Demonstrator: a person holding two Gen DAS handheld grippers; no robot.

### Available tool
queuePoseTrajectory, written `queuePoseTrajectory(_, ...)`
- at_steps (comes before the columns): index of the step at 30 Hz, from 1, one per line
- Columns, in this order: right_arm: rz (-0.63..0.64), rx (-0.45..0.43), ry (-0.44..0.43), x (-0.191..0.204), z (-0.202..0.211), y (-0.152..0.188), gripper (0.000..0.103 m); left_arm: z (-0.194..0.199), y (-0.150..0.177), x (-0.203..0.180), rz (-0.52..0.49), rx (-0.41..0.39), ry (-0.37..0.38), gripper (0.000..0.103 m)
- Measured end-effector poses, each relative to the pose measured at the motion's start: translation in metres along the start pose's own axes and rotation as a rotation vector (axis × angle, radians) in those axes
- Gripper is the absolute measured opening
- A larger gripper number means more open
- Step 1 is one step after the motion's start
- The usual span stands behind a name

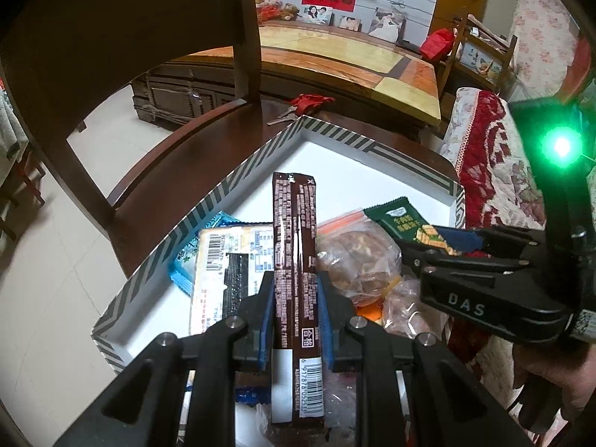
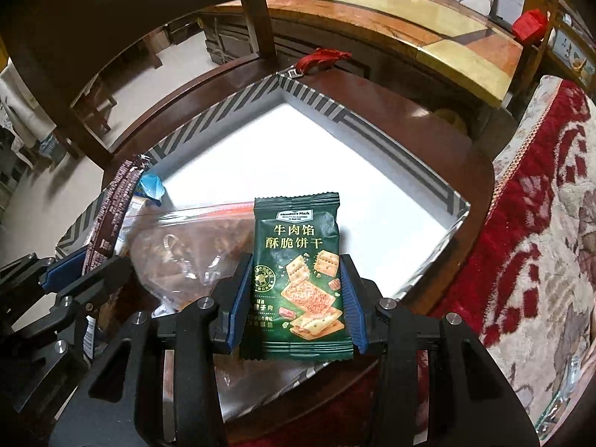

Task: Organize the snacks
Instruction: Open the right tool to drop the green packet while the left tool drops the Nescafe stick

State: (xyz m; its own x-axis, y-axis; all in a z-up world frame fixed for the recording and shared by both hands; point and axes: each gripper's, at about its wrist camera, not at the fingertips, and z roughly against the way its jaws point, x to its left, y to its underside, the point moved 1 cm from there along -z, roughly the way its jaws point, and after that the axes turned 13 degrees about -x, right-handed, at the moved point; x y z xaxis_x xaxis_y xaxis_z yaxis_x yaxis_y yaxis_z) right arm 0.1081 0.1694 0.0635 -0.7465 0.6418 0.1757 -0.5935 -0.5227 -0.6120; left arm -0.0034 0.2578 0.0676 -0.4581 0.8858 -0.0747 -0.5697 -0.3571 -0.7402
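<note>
My left gripper (image 1: 294, 320) is shut on a long brown snack bar (image 1: 296, 260), held lengthwise above a white box (image 1: 335, 156) with a striped rim. My right gripper (image 2: 296, 298) is shut on a green cracker packet (image 2: 300, 279) over the same box (image 2: 298, 164). The right gripper also shows in the left wrist view (image 1: 439, 246), to the right of the bar. The left gripper shows at the left of the right wrist view (image 2: 80, 264) with the brown bar (image 2: 111, 208). In the box lie a clear zip bag of snacks (image 1: 357, 253), a pale barcoded packet (image 1: 227, 260) and a blue packet (image 1: 182, 264).
The box sits on a dark wooden chair seat (image 1: 186, 156), its backrest (image 1: 111, 37) at the far left. A red strap with a key (image 1: 305, 106) lies beyond the box. A floral red cushion (image 2: 540, 223) is on the right. A low wooden table (image 1: 354, 56) stands behind.
</note>
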Motion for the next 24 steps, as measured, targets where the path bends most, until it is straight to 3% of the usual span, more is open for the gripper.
queuePoseTrajectory(7,-0.115,0.006,-0.045,-0.010,-0.003,0.005,0.048,0.000,0.000,0.003,0.011,-0.003,-0.029,0.028)
queuePoseTrajectory(12,-0.142,-0.021,-0.055,-0.009,0.011,0.007,0.049,0.003,0.002,0.006,0.022,-0.005,-0.045,0.047)
queuePoseTrajectory(15,-0.146,-0.043,-0.064,-0.006,0.022,0.009,0.049,0.008,0.002,0.007,0.026,-0.017,-0.056,0.063)
queuePoseTrajectory(24,-0.134,-0.087,-0.077,0.001,0.054,0.021,0.049,0.026,0.002,0.000,0.015,-0.060,-0.060,0.078)
